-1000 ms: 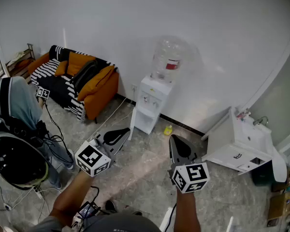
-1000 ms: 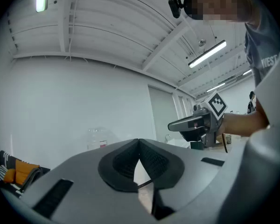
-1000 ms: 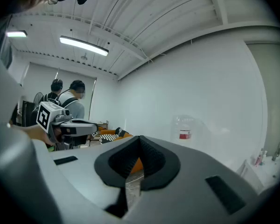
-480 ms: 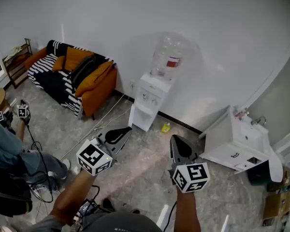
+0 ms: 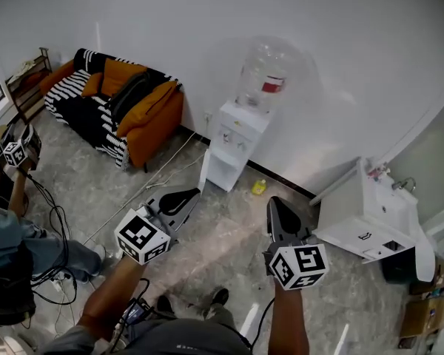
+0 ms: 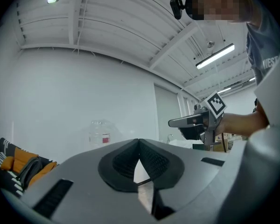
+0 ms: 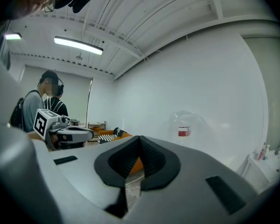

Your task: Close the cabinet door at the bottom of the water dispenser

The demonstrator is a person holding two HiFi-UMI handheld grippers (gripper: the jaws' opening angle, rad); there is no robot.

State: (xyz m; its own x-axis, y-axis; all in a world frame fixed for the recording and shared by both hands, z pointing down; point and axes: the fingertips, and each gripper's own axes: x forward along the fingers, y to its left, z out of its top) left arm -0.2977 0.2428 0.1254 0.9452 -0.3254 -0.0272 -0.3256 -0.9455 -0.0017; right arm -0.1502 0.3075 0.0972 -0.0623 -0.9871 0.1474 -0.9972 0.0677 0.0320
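**Item: dispenser door, open, to be shut**

- **Dispenser** (image 5: 237, 135): white floor-standing unit against the wall, clear bottle (image 5: 265, 76) on top. It stands between the sofa (image 5: 144, 120) and a white sink unit (image 5: 370, 213), apart from both.
- **Door** (image 5: 204, 171): thin white panel at the dispenser's foot, swung out edge-on at the cabinet's left side, so the cabinet stands open. The hinge side cannot be made out from here.
- **Left gripper** (image 5: 192, 194): fingers together, nothing between them. It is held over the floor (image 5: 222, 246), pointing toward the dispenser and well short of it.
- **Right gripper** (image 5: 273, 202): fingers together at the tips, nothing between them. It is held beside the left gripper and is also well short of the dispenser.
- **Also present:** a small yellow thing (image 5: 259, 188) on the floor just right of the dispenser's foot; cables on the floor at left; a person (image 5: 7, 228) at the left edge.

**Handling, as a judgement:**
- The door looks like a light, stiff plastic or sheet panel that should swing on little force.
- It needs no grasp. A push with closed fingers on its outer face, near the free edge and away from the hinge, should carry it shut.
- The smooth face may let the fingertips slide, so a square push suits better than a glancing one.
- The dispenser is top-heavy under the bottle. The push should be gentle and low, ending when the door meets the frame.
- A catch or magnet, if there is one, is not visible.

**Stage, as a judgement:** approach only; the door is not yet touched.
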